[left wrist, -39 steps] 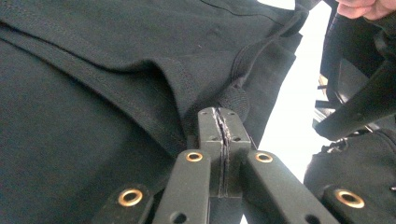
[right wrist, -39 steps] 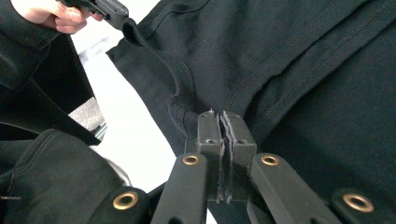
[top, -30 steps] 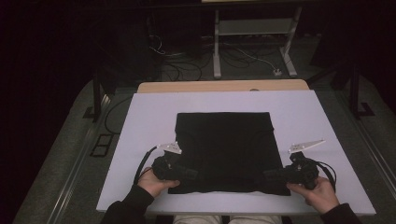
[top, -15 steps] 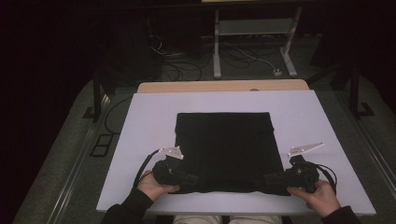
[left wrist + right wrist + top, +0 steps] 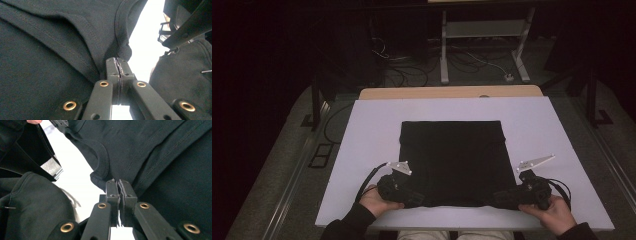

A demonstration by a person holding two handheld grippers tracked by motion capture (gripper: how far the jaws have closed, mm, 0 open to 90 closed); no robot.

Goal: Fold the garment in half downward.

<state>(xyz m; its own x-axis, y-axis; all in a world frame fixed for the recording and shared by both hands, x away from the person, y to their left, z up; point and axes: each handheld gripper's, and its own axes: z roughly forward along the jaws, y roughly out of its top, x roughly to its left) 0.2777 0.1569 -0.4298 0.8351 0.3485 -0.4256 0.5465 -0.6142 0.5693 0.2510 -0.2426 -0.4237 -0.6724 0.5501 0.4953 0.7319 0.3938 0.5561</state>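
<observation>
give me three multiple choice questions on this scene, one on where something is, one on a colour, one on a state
1. Where do the grippers meet the black garment?
A. its far edge
B. its near edge, by the person
C. its middle

2. What colour is the board under the garment?
A. white
B. red
C. green

3. How do the jaws of the left gripper stand?
A. wide open
C. shut
B. half open

Answers: 1 B, the left gripper and the right gripper sit at the two near corners; 2 A, the board shows white all around the cloth; 3 C, the jaws are pressed together at the garment's hem.
</observation>
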